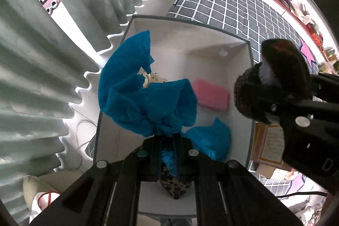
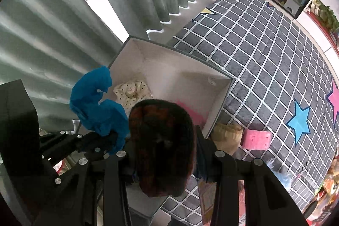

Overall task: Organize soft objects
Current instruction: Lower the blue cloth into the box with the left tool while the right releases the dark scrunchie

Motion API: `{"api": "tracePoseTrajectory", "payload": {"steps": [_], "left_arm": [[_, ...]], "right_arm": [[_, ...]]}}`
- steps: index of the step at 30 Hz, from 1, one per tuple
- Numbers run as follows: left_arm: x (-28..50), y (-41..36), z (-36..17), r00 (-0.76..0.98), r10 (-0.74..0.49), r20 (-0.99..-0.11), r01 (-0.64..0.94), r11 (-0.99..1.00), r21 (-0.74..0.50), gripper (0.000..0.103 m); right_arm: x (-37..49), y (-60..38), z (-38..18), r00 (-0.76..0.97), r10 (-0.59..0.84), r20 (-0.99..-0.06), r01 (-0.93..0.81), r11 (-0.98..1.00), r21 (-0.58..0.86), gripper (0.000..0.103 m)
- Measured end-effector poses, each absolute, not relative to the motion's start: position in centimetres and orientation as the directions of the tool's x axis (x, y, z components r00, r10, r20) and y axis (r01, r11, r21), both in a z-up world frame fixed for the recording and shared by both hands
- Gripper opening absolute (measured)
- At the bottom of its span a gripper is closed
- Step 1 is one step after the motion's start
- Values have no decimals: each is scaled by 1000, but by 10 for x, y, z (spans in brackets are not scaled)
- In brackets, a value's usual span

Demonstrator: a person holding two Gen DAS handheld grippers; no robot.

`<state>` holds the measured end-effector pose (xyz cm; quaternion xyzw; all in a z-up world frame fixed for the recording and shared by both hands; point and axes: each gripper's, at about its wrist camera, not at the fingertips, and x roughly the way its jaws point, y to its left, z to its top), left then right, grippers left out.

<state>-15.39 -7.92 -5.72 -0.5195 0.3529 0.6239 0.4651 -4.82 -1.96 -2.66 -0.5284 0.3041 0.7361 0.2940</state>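
Left gripper (image 1: 168,139): fingers clenched on a bunched blue cloth (image 1: 146,96), held over the open white box (image 1: 239,60) at the centre of the frame.

Right gripper (image 2: 163,162): fingers clamped on a dark knitted hat (image 2: 161,141), brown-red with a white patch visible from the left wrist view; it hangs above the near part of the box, lower centre of the frame.

Box, grey-rimmed, standing on the floor between the green curtain (image 1: 42,82) at left and the bed (image 2: 264,60) with its checked grey cover at right. Already inside:
- a cream cloth with black dots (image 2: 131,93), far left corner;
- a pink folded item (image 1: 213,96), against the right wall;
- a second blue bundle (image 1: 209,141), lower right of the interior;
- a leopard-print piece (image 1: 175,185), bottom centre, partly hidden by the left gripper.

Outside the box, lower right of the right wrist view: a pink sponge-like block (image 2: 256,139) and a tan bag (image 2: 227,137), on or beside the bed edge; which, I cannot tell.

Progress, by my reckoning: well along. Four items stowed, two in hand awaiting release into the box, at least one pink block perhaps left to collect.
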Motion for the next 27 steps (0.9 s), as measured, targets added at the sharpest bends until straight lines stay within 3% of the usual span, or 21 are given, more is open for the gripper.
{"api": "tracePoseTrajectory", "payload": {"steps": [25,27], "left_arm": [[-155,-75,-67,-15,183,-983,-944,-327,-47,9],[-153,-75,-65,-2,201,-980,-946,-318,-64,14]], "right_arm": [[-56,-6,-41,-253,66,-965,-761,-630,156,42],[-56,-6,-41,-258,60,-964,-759,-630,164,42]]}}
